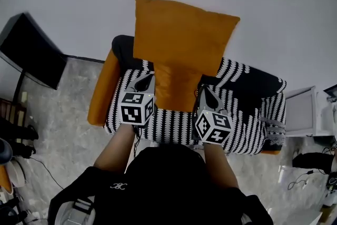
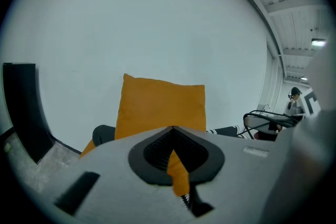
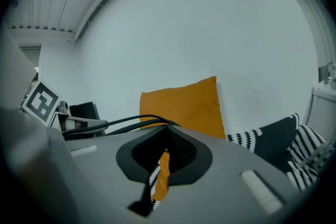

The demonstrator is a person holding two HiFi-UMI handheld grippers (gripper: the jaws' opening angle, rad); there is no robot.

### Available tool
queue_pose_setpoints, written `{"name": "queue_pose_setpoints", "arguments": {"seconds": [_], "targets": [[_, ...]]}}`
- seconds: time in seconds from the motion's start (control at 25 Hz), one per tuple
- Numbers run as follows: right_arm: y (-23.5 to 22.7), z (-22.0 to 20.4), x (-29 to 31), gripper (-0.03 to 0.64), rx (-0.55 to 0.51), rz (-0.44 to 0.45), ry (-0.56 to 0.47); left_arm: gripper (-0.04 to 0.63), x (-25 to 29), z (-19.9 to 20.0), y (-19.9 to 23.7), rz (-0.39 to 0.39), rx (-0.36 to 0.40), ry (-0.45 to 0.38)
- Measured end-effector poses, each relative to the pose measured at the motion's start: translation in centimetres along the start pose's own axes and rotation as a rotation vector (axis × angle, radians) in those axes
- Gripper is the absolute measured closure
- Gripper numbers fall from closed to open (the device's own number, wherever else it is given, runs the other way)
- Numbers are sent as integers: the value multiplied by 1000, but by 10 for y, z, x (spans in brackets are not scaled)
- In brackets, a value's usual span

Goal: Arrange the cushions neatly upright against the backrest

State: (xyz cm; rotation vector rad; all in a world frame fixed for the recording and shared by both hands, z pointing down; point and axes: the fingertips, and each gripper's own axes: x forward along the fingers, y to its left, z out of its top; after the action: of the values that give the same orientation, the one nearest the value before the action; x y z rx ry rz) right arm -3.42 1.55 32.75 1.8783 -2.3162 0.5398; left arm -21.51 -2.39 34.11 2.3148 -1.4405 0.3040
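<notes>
The orange cushion (image 1: 176,87) is at frame centre, over the striped sofa (image 1: 242,113). Its long axis runs up the frame toward a second orange cushion (image 1: 184,34), which stands upright before the white wall (image 1: 274,2). The left tool (image 1: 146,79) and the right tool (image 1: 204,91) are each clamped on its orange fabric, one on each side. Open seat lies to the right.

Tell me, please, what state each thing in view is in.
Rear orange cushion: upright at the back.
Front orange cushion: pinched at both side edges, above the seat.
Left gripper: shut on front orange cushion.
Right gripper: shut on front orange cushion.
Patterned throw: draped over the seat.
</notes>
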Motion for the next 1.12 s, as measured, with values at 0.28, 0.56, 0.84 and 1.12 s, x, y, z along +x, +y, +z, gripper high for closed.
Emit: {"name": "queue_pose_setpoints", "arguments": {"seconds": [0.28,0.56,0.84,1.12], "targets": [[-36,10,35,606,-4,-52,14,588,35,16,28,114,-9,-22],[-67,19,81,591,-24,-52,43,546,74,21,70,141,-102,-7],[-104,32,128,557,-10,-76,53,453,115,42,113,143,-5,15],[-130,44,168,449,-96,-82,69,319,166,64,146,117,106,26]]}}
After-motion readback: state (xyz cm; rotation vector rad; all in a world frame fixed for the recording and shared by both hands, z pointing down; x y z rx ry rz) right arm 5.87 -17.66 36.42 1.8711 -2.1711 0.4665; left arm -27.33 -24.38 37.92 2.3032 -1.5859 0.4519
